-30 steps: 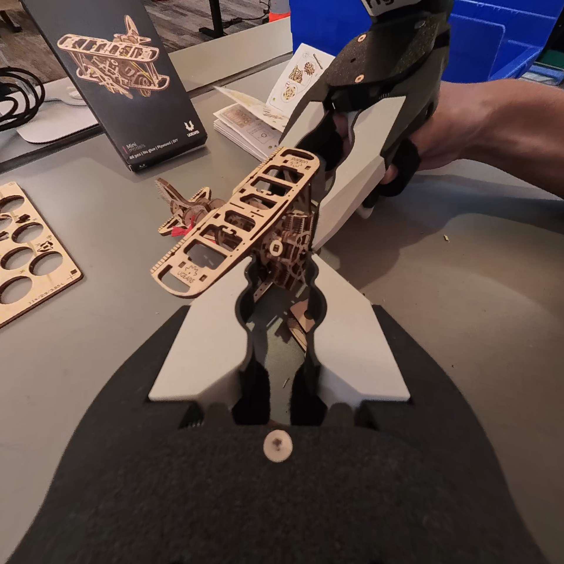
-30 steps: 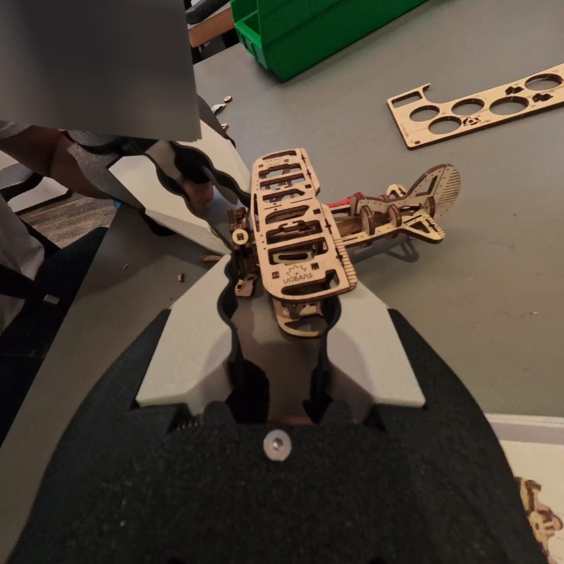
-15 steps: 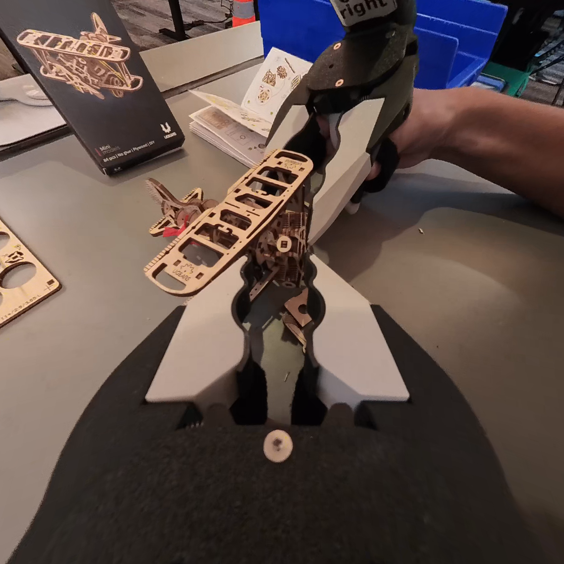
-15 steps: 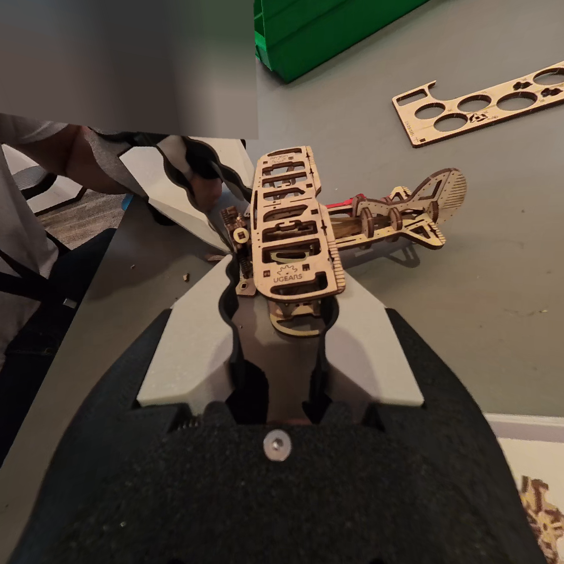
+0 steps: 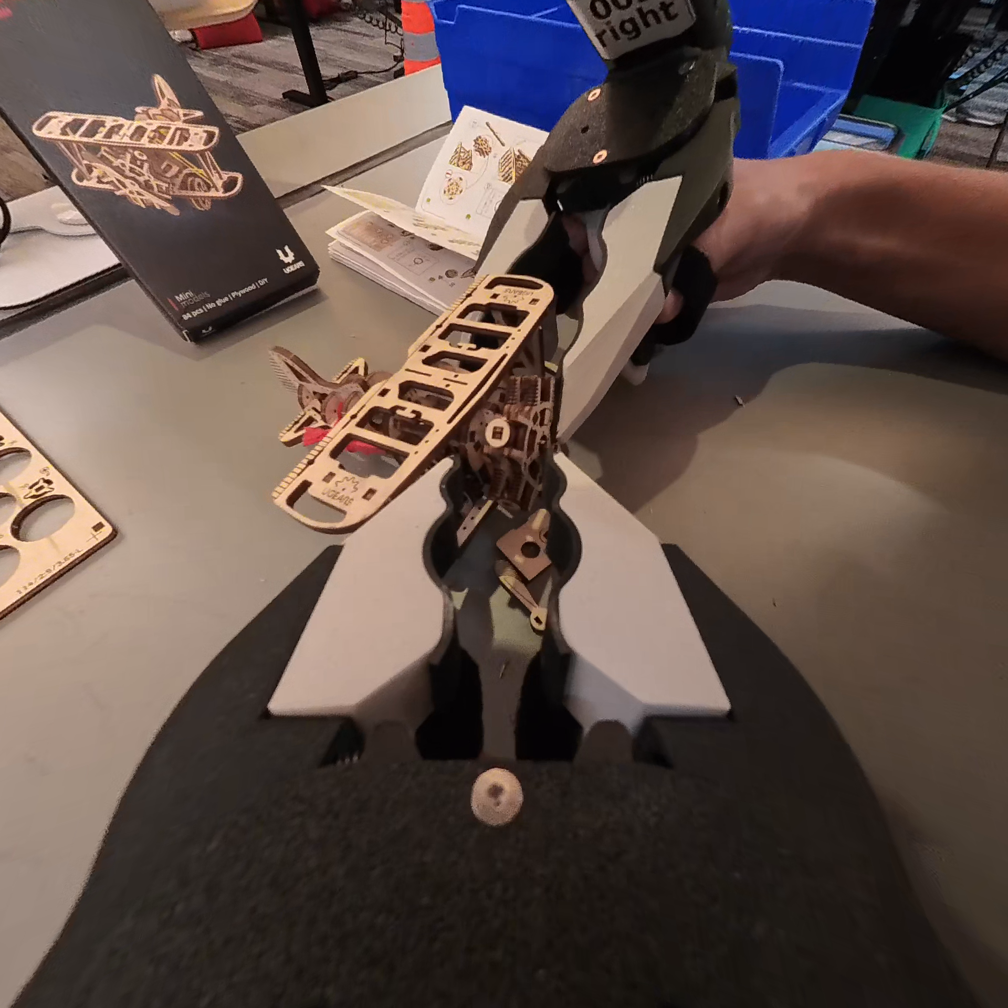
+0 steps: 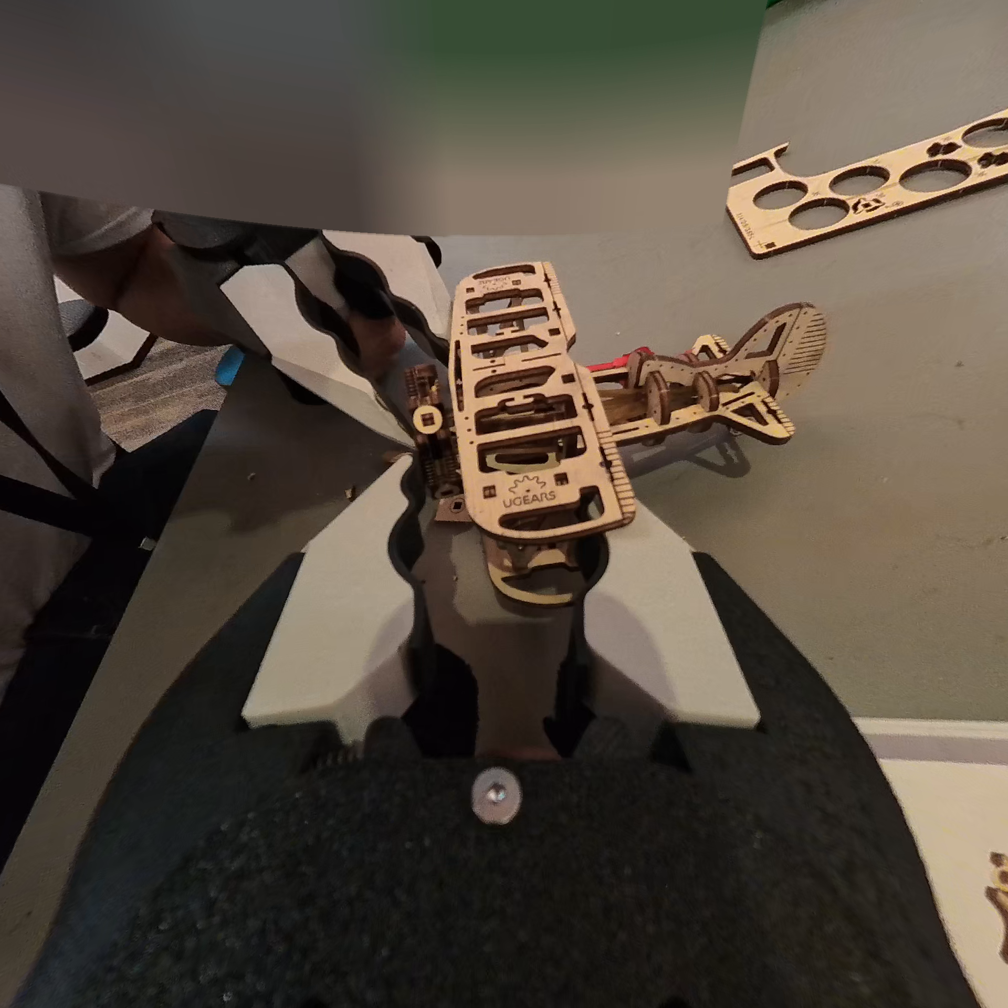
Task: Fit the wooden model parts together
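model: we have the wooden biplane (image 5: 436, 403) sitting on the grey bench (image 5: 818, 518), between the two tongs; everything below is placed relative to it.
left tongs (image 5: 499, 491): we sit right at the plane's nose, fingers spread apart, either side of the engine block (image 5: 513, 436); no clamp that we can see.
right tongs (image 6: 499, 523): we come in over the near wingtip, fingers apart, the lower wingtip sits in the gap; contact unclear.
key relation: the nose points straight at the left tongs, so the left is nearer the engine end; the right only reaches the wing end.
fuselage axis: runs from the engine back to the tail fin (image 6: 780, 338), away from the left tongs.
wing axis: top wing (image 6: 523, 414) runs crosswise to the fuselage, its long axis heading toward the right tongs.
loose part: small square-holed piece (image 5: 526, 548) lies below the nose, between the left fingers; we judge it the next bit to fit.
behind the tail: kit box (image 5: 163, 180), instruction booklet (image 5: 436, 234), punched-out sheet (image 6: 873, 185).
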Demonstrator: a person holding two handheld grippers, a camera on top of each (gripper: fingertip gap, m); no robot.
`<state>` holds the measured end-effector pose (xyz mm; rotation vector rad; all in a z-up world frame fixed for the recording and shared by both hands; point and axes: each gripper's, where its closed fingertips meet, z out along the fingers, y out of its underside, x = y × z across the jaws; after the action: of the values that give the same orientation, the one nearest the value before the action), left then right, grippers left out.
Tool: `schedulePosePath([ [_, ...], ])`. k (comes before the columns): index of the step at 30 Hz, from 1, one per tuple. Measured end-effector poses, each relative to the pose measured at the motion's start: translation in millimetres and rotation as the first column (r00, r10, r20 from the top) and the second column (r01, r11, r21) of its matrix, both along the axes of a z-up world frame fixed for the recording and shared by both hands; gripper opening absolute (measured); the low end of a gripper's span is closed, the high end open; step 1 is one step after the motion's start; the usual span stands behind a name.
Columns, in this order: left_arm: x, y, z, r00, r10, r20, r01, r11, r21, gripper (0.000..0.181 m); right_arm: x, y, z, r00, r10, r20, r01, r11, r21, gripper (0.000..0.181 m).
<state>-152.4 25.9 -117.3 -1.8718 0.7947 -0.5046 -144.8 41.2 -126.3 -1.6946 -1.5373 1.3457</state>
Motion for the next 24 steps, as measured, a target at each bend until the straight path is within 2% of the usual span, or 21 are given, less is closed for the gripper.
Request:
schedulePosePath([
  [12,2.2,-3.3,-0.5,0.999,-0.050,0.011,0.050,0.999,-0.018,0.028,2.3,-1.1,-1.3,1.000,0.016,0.008,-0.016,1.000,-0.015,0.051],
  [17,2.4,-3.2,-3.2,0.999,-0.049,-0.018,0.049,0.999,-0.011,0.025,2.2,-1.7,-5.1,0.999,0.001,0.032,-0.001,1.000,-0.002,0.057],
  [24,4.4,-3.5,-0.9,0.998,-0.068,0.000,0.068,0.998,-0.009,0.025,2.4,-1.9,0.4,1.000,-0.014,-0.002,0.014,1.000,-0.021,0.068],
])
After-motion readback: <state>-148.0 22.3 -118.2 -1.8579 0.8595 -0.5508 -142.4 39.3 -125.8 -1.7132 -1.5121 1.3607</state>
